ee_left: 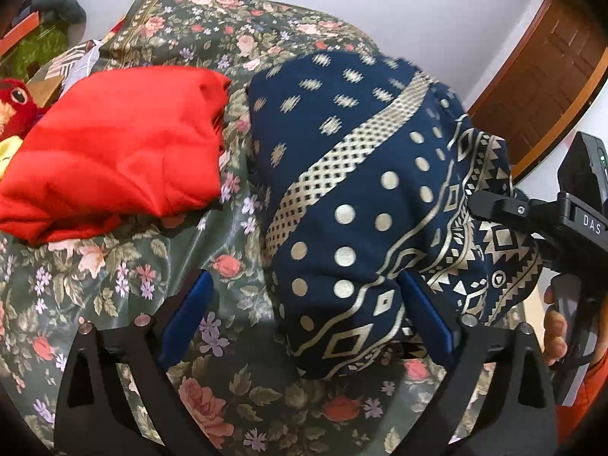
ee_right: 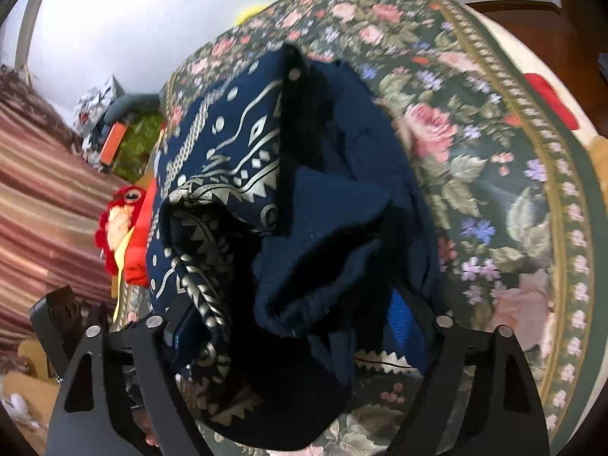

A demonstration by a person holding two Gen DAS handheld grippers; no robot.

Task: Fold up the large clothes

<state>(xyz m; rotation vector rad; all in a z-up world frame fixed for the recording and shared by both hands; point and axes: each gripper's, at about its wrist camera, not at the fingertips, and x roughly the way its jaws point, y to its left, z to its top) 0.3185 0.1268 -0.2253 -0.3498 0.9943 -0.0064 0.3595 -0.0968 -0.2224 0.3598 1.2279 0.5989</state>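
Navy gold-printed garment bunched on floral bedspread

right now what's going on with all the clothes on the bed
A person with a handheld gripper in each hand is folding a navy garment with silver print on a floral bedspread. The left gripper is open, with a bunched end of the navy garment lying between its fingers. The right gripper has fabric heaped between its fingers, though whether it is clamped is unclear. A red garment lies already folded beside it, with a red plush toy at the edge.
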